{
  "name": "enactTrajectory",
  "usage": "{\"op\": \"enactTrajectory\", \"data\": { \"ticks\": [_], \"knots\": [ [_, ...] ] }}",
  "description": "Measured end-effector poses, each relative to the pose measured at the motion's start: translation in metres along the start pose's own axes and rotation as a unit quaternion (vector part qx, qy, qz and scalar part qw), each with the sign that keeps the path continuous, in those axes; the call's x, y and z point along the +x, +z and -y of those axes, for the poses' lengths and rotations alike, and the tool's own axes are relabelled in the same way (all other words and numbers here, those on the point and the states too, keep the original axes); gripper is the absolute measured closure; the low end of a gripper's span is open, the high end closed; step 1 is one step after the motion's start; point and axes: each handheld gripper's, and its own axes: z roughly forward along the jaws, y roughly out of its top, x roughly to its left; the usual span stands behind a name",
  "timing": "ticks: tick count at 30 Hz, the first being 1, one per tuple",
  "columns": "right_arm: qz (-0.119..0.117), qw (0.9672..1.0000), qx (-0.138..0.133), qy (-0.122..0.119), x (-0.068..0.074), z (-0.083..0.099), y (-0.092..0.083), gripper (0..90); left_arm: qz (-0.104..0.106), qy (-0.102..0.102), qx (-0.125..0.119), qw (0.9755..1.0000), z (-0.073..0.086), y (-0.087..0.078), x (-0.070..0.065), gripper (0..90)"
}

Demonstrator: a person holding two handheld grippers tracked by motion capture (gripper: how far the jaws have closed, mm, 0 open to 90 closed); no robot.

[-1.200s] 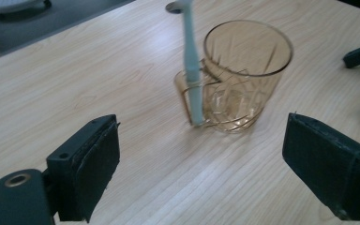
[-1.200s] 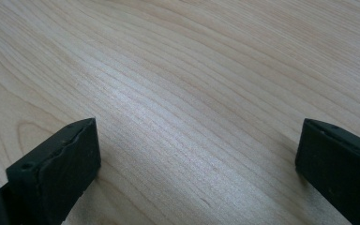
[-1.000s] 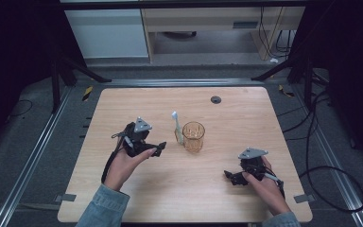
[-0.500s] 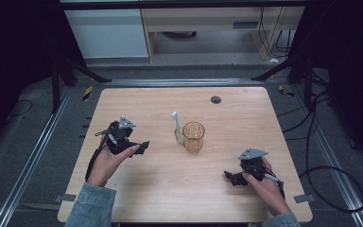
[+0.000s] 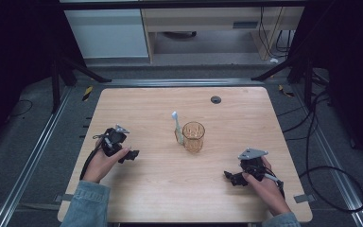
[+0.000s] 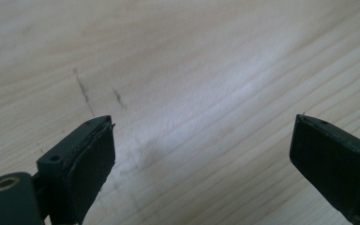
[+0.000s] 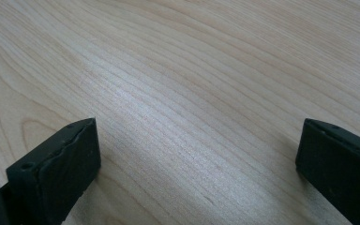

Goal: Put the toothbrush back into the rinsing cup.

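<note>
An amber glass cup (image 5: 193, 136) stands upright near the middle of the wooden table (image 5: 179, 198). A white toothbrush (image 5: 177, 127) leans upright against the cup's left side. My left gripper (image 5: 131, 155) rests low on the table at the left, well apart from the cup, jaws wide open over bare wood (image 6: 201, 140). My right gripper (image 5: 230, 177) sits near the front right of the table, also open with nothing between its jaws (image 7: 197, 154).
A small dark round grommet (image 5: 216, 99) sits at the back of the table. Metal rails and cables run along the floor on both sides. A white cabinet (image 5: 106, 33) stands behind the table.
My left gripper has drawn back to the left, away from the cup, and settled lower on the table. The right gripper has stayed put.
</note>
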Motion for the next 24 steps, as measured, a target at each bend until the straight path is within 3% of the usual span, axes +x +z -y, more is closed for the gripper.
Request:
{"op": "enactTrajectory", "data": {
  "ticks": [3, 11, 18, 24],
  "knots": [
    [0.0, 1.0, 0.0, 0.0, 0.0, 0.0, 0.0, 0.5, -0.01, 0.01, 0.023, 0.9996, 0.003, 0.008, 0.001, 6.6],
    [-0.003, 1.0, 0.0, -0.003, 0.0, 0.0, 0.0, 0.4, -0.016, -0.022, 0.023, 0.9994, 0.013, 0.013, 0.018, 6.6],
    [-0.003, 1.0, 0.0, -0.003, 0.0, 0.0, 0.0, 0.4, -0.036, -0.051, 0.017, 0.9979, 0.027, 0.014, 0.04, 6.0],
    [-0.003, 1.0, 0.0, -0.003, 0.0, 0.0, 0.0, 0.4, -0.044, -0.07, -0.004, 0.9966, 0.03, 0.015, 0.047, 5.7]
  ]
}}
